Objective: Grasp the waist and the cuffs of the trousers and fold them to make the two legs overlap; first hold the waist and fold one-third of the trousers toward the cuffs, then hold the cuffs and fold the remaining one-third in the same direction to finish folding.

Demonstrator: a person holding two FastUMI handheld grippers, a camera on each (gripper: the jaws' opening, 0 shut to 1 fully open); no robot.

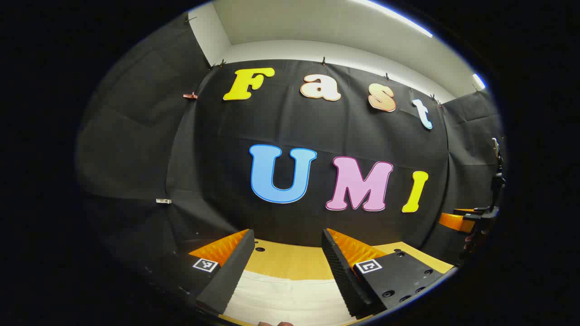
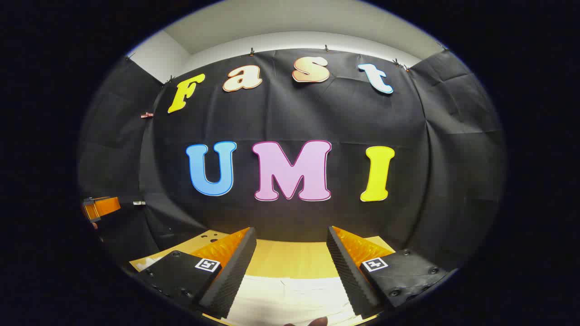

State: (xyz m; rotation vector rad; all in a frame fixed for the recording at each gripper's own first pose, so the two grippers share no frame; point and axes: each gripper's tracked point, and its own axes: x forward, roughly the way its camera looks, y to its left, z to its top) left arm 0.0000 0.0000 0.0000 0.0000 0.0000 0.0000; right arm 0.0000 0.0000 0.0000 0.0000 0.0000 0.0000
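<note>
Left gripper (image 1: 286, 253), right gripper (image 2: 291, 251): jaws wide, holding nothing, above white cloth trousers (image 1: 285, 299) on yellow wooden table (image 1: 290, 262). Advice: lower level, pinch one edge each.

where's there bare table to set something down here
A bare strip of the wooden table runs between the far edge of the white trousers and the black cloth wall. The near side is crowded: the trousers lie below both open gripper pairs, left hand-held gripper and right hand-held gripper.
</note>
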